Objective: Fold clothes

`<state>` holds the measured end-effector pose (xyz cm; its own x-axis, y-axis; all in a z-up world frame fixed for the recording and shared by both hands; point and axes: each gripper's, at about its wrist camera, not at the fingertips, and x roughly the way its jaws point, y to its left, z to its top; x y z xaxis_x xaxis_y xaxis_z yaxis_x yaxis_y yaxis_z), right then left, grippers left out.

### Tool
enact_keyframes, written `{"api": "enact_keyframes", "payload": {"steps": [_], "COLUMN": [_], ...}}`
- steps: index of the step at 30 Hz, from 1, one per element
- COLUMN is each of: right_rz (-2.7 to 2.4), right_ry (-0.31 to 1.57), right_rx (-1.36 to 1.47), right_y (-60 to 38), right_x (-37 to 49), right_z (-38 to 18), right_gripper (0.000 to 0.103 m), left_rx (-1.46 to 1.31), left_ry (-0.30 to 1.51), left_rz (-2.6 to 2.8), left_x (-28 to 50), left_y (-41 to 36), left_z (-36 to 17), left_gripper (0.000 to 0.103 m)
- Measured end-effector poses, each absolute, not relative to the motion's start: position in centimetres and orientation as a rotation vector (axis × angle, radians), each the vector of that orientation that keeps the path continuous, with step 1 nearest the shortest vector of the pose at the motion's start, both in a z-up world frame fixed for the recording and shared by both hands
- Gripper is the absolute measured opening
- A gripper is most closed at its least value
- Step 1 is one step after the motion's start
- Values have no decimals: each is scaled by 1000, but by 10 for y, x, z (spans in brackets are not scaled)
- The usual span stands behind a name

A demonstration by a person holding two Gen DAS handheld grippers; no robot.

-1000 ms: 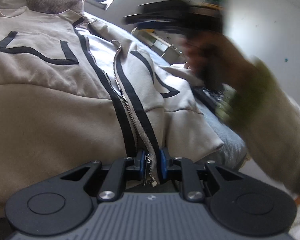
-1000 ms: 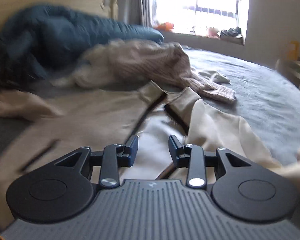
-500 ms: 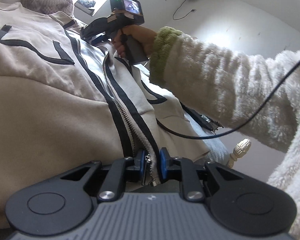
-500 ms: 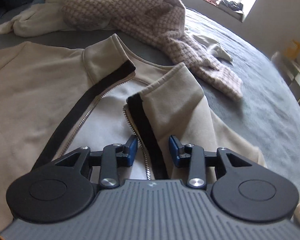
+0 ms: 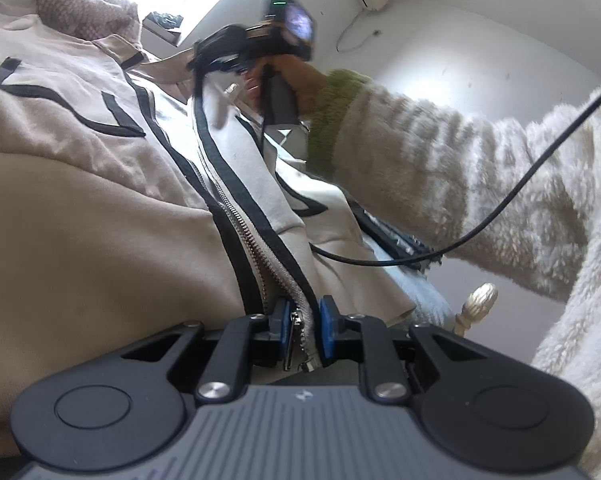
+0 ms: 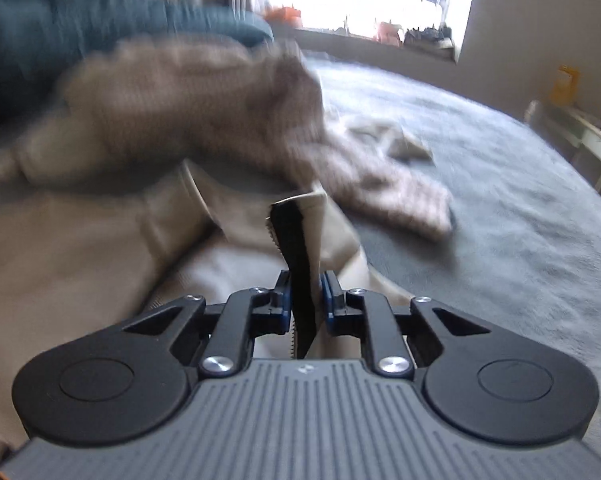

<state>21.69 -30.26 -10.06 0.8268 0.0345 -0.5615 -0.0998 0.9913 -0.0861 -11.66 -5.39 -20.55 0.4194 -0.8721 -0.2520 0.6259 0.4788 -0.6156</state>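
beige zip jacket [image 5: 80, 208], black trim, unzipped, spread on bed; collar edge lifted.

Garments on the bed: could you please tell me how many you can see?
3, maybe more hidden: the beige zip jacket in front, a knitted sweater behind it, and a small pale piece to the sweater's right.

Open bedspread [image 6: 480, 184] right of sweater [image 6: 204, 104]

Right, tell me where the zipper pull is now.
Left wrist view, bottom centre: the zipper pull hangs at the beige jacket's hem, between the left claw's blue pads, which pinch the zipper edge there.
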Motion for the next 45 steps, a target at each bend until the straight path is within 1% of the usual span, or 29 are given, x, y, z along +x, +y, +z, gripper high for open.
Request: {"api": "enact_keyframes", "payload": {"steps": [3, 7, 18, 36, 39, 42, 44, 45], "right_rz": [107, 139, 188, 230, 225, 201, 187, 181], "right_ry": [534, 525, 558, 680, 689, 705, 706, 700], "right_rx": [-32, 31, 57, -47, -48, -63, -65, -61], "right_y": [-309, -305, -280, -249, -245, -244, -247, -249], "right_x": [211, 218, 246, 280, 282, 283, 280, 277], "right_z": [-80, -73, -96, -160, -164, -155, -145, -139], "right_gripper": [14, 14, 14, 14, 20, 27, 38, 42], "left_rx": [-505, -532, -572, -605, -599, -589, -582, -579], "left_ry": [578, 560, 522, 490, 489, 494, 497, 499], "left_rz": [-978, -987, -1019, -1033, -1030, -1025, -1020, -1017], "left_x": [-117, -119, -126, -133, -135, -136, -136, -136], "left_y": [-52, -49, -41, -38, -39, -41, -42, -43], "left_z": [-208, -210, -215, -219, -218, -217, -217, -217], "left_gripper": [17, 16, 16, 16, 16, 16, 17, 17]}}
